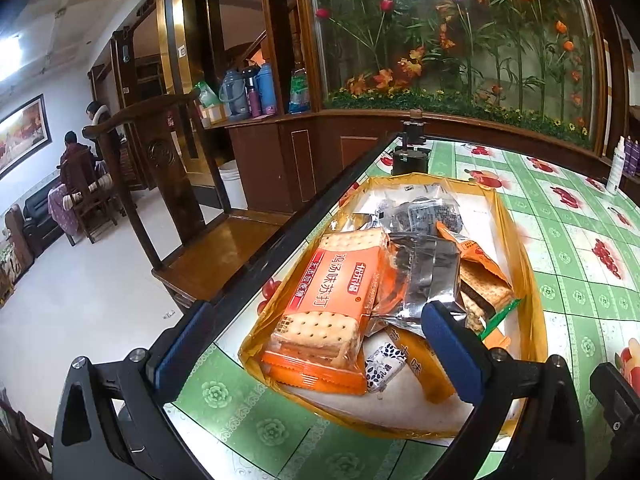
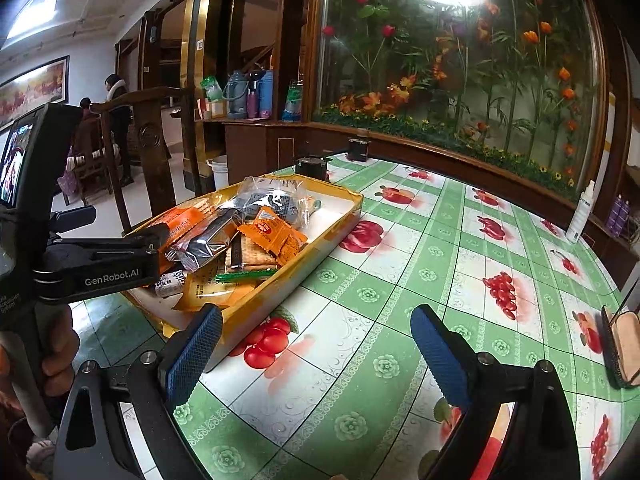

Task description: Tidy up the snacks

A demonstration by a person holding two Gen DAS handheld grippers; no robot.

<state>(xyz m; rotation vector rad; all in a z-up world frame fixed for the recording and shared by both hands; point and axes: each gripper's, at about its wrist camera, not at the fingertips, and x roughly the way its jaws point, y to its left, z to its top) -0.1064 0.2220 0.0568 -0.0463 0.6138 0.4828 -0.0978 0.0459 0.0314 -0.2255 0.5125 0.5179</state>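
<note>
L gripper point(image 1: 316, 334): fingers spread wide, nothing between the blue pads, poised over the near end of the shallow yellow cardboard tray point(image 1: 520, 256) full of snack packs. Between the pads at 12 o'clock lies the big orange soda-cracker pack w/ clear window point(image 1: 336, 300), long axis running roughly 11-to-5 across the L view, near end just ahead of the fingers. R pad point(image 1: 450, 350) sits just beside the crinkled silver foil pouch point(image 1: 424, 276); touching or not, can't tell. Under that pad, a small white packet w/ dark dots point(image 1: 380, 368) and a flat orange sachet point(image 1: 424, 360).

R gripper point(image 2: 316, 350): fingers also released, empty, over bare green-and-white fruit-print tabletop point(image 2: 400, 280). Tray point(image 2: 280, 284) is at 10 o'clock from it, L pad point(image 2: 192, 352) just beside the tray's near corner. L gripper body point(image 2: 100, 268) shows at 9 o'clock, held by a hand point(image 2: 56, 360).

Judgement: L hand is nearer the cracker pack, already lined up; pack's width looks to fit the open span, so a short drop and close across its short axis would do. R is better placed for the orange biscuit sachet point(image 2: 276, 236) on the tray's far side.

Further out: white spray bottle point(image 2: 580, 216) at 2 o'clock, well apart.
</note>
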